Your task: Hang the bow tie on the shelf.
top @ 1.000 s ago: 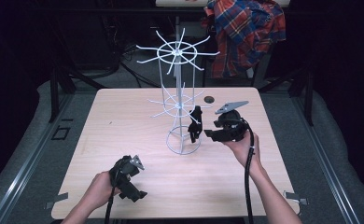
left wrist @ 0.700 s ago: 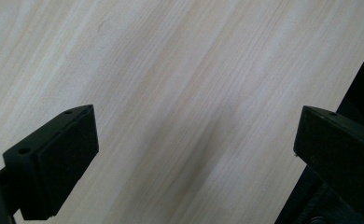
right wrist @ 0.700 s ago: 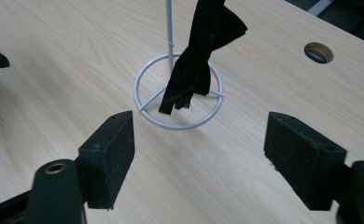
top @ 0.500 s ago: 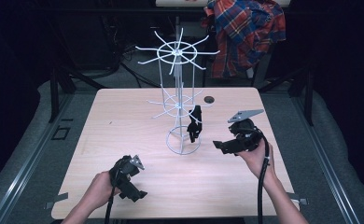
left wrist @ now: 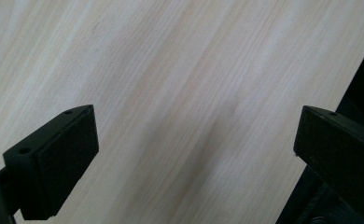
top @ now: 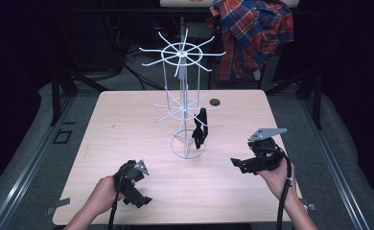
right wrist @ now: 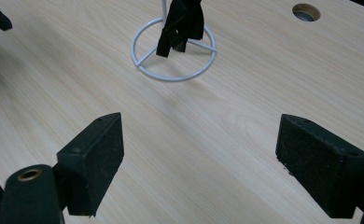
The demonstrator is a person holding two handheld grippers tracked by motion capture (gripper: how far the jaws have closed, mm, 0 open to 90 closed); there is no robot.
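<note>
Jaws spread wide and empty, the right gripper (top: 236,164) hovers over the bare wooden tabletop (top: 127,134), well clear of the white wire rack (top: 185,110) standing at the table's middle. The jaws have just been opening, with nothing between them; the right gripper view looks past two separated black pads (right wrist: 96,158) to plain wood and, farther off, the rack's ring base (right wrist: 173,74). A black strap-like item (top: 200,129) (too dark to identify further) hangs from one of the rack's lower arms, its end dangling just above that ring base, which suggests the item has been hung and the right hand is pulling away to leave it undisturbed.

Near the front edge of the tabletop, the left gripper (top: 143,200) rests low in the person's hand, its jaws also apart and holding nothing; the left gripper view shows only wood grain between its pads (left wrist: 63,154). Parked there, it appears to be waiting out of the way, leaving the space around the rack free for the other hand.

The rack's upper wheel of spokes (top: 180,52) carries nothing, as do the other lower arms. A small round hole (top: 215,102) sits in the tabletop beyond the rack, and a plaid shirt (top: 252,33) is draped over something behind the table.
</note>
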